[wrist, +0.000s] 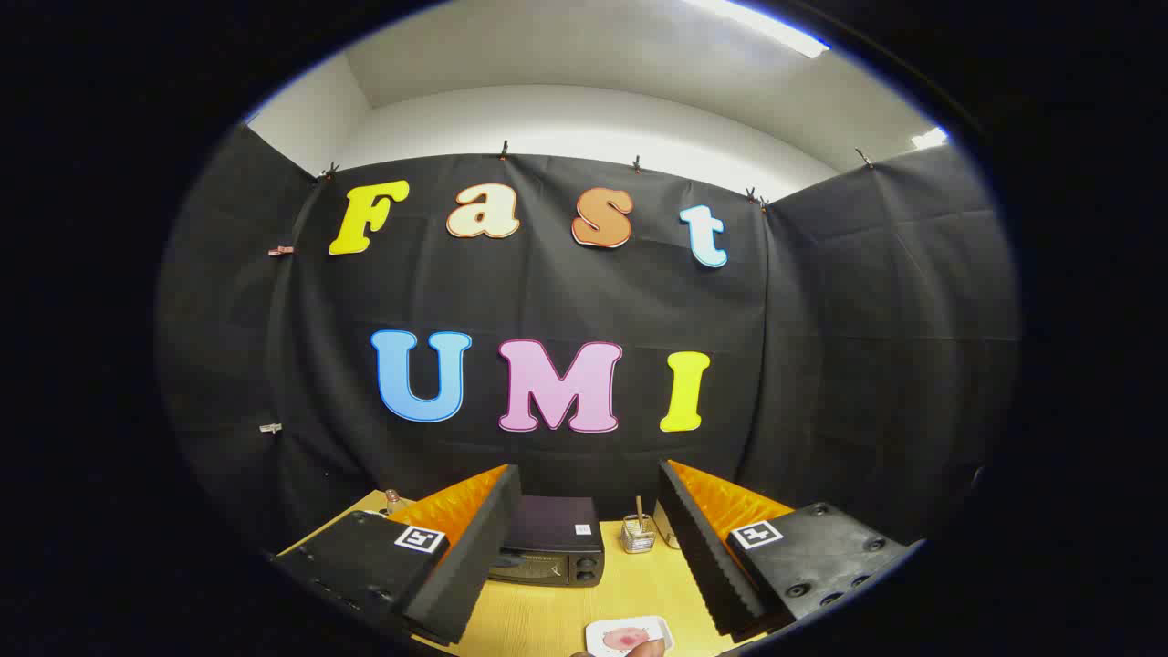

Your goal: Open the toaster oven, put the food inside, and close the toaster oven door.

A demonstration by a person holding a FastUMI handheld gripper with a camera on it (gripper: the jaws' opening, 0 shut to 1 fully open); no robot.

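A pale wooden worktop (pixel 547 616) fills the low part of the scene, and black cloth walls (pixel 821 365) rise behind it and on both sides, pinned up with small clips along their top edge. Above the cloth a white wall and ceiling show, with a bright strip light (pixel 757 23) overhead. The hand-held gripper (pixel 584 538) is raised above the near edge of the worktop with its two fingers spread wide apart and nothing between them; it is released and touches no object. Beyond the fingers, toward the left one, the toaster oven (pixel 552 540) stands on the worktop against the back cloth, a dark box with its door up and closed and two knobs at the right end of its front. The left finger hides the oven's left part. Just to the right of the oven a small clear glass jar (pixel 638 536) holds an upright stick, and a pale boxy object (pixel 666 525) beside it is half covered by the right finger. Behind the left finger, near the far left corner of the worktop, the top of a small bottle (pixel 393 499) peeks out. At the near edge, between the fingers and below them, a small white plate (pixel 630 634) carries the pinkish food (pixel 620 641), and a fingertip (pixel 650 649) of a person's hand touches the plate's near rim.
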